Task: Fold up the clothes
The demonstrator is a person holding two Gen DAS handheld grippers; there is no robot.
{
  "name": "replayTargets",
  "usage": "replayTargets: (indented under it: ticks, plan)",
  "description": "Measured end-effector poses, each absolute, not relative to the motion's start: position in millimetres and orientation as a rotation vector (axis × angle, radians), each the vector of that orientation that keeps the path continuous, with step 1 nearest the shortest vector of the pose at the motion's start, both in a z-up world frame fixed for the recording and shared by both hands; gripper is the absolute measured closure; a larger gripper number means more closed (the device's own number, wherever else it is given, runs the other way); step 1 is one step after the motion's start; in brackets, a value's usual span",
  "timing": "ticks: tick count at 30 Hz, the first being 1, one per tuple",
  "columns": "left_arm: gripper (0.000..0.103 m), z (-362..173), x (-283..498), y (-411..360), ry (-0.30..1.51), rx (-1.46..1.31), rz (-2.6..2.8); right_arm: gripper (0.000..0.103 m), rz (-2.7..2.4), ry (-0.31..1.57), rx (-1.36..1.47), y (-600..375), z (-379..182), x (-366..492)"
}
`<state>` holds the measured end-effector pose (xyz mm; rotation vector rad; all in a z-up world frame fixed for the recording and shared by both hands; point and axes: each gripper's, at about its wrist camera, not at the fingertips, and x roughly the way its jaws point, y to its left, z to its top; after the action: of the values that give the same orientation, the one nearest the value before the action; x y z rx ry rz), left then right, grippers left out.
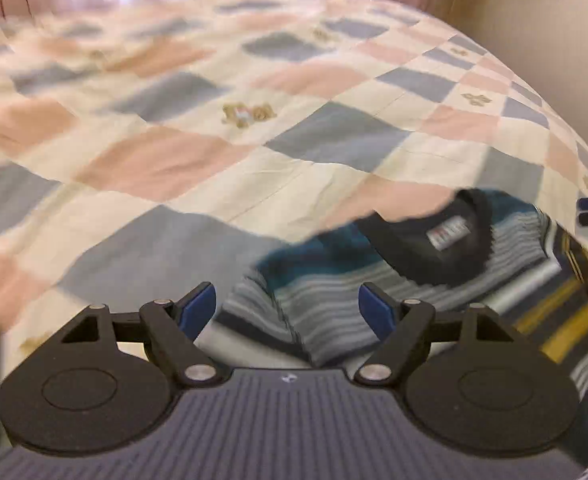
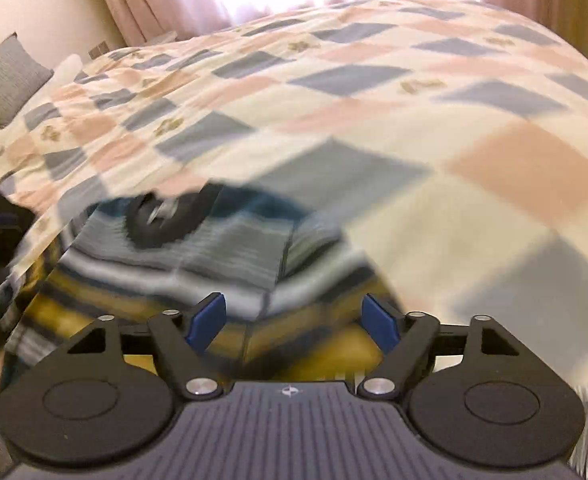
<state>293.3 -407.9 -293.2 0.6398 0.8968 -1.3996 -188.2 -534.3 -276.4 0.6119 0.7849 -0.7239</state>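
The striped sweater (image 1: pixel 394 292) lies on the bed (image 1: pixel 213 160), near the edge closest to the person, with its dark collar (image 1: pixel 426 248) and label turned toward the far side where the curtains (image 2: pixel 141 4) hang. In the left view one side appears laid over the body, so I judge that a fold is made or in progress, though the blur hides the details. The garment is kept at the near edge probably because both hands reach it there without stretching. The left tool (image 1: pixel 287 308) is released: its blue pads (image 1: pixel 197 308) stand wide apart over the grey stripes and nothing is between them. The right tool (image 2: pixel 294 320) is released too, above the yellow bands lower on the sweater, and holds no cloth. Both tools point steeply downward at the garment, side by side, each over its own half. A grey pillow (image 2: pixel 9 76) rests at the far left corner of the bed.
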Motion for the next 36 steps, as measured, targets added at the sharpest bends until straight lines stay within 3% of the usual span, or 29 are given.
replayTargets:
  ticks: [4,6,7,8,9,10,11,15,17,20,23,24,26,27,28,29,30,31,32,36]
  plan:
    - [0.029,-338.2,304.6,-443.4,0.950,0.750,-1.424,0.014,-0.686,0.816,0.560,-580.9,-308.3,-129.3]
    - [0.043,-354.6,298.2,-442.4,0.938,0.796,-1.440,0.009,-0.664,0.845,0.556,-592.3,-327.6,-108.3]
    - [0.065,-362.7,294.9,-441.7,0.931,0.819,-1.449,0.010,-0.664,0.868,0.559,-597.6,-336.3,-102.9]
    - [0.081,-364.5,290.4,-440.1,0.907,0.833,-1.462,0.019,-0.666,0.891,0.577,-601.2,-346.8,-98.2]
    - [0.087,-363.8,285.3,-438.0,0.872,0.835,-1.474,0.032,-0.648,0.904,0.621,-603.0,-354.5,-97.4]
    - [0.091,-359.6,278.5,-433.6,0.822,0.836,-1.481,0.058,-0.625,0.915,0.670,-604.4,-361.5,-97.6]
    - [0.092,-355.3,274.1,-430.3,0.771,0.843,-1.484,0.097,-0.596,0.914,0.678,-603.0,-363.7,-96.1]
    - [0.093,-330.9,282.9,-428.7,0.682,0.761,-1.463,0.098,-0.639,0.879,0.495,-587.3,-334.7,-89.1]
    - [0.101,-320.5,290.8,-436.3,0.607,0.740,-1.410,0.100,-0.686,0.827,0.431,-586.0,-314.5,-89.5]
    - [0.103,-303.9,315.5,-451.0,0.540,0.644,-1.305,0.101,-0.728,0.816,0.343,-594.5,-303.7,-81.7]
    - [0.102,-309.6,335.9,-470.0,0.650,0.613,-1.267,0.101,-0.760,0.828,0.291,-600.1,-313.2,-72.5]
    - [0.100,-316.4,338.2,-473.2,0.681,0.633,-1.241,0.101,-0.775,0.842,0.287,-603.1,-320.9,-68.9]
    - [0.074,-327.5,335.9,-467.9,0.767,0.670,-1.227,0.102,-0.806,0.951,0.351,-614.4,-348.3,-62.1]
    - [0.070,-328.1,331.3,-458.5,0.771,0.680,-1.221,0.098,-0.830,1.007,0.395,-620.0,-361.4,-60.0]
    - [0.067,-326.2,325.7,-447.0,0.761,0.695,-1.223,0.086,-0.857,0.994,0.411,-618.8,-360.5,-62.5]
    - [0.064,-323.8,320.6,-436.1,0.752,0.711,-1.218,0.060,-0.885,0.965,0.420,-616.2,-356.4,-66.0]
    - [0.060,-320.4,316.8,-424.1,0.753,0.720,-1.201,0.042,-0.922,0.923,0.403,-611.5,-347.0,-71.7]
    - [0.057,-315.7,311.8,-408.0,0.763,0.711,-1.191,0.012,-0.969,0.869,0.368,-605.0,-333.4,-81.5]
    - [0.057,-311.0,306.7,-391.5,0.774,0.701,-1.182,0.007,-0.999,0.811,0.347,-597.5,-318.9,-94.5]
    - [0.055,-293.3,279.6,-311.6,0.880,0.619,-1.151,0.008,-0.964,0.686,0.502,-561.6,-277.6,-156.2]
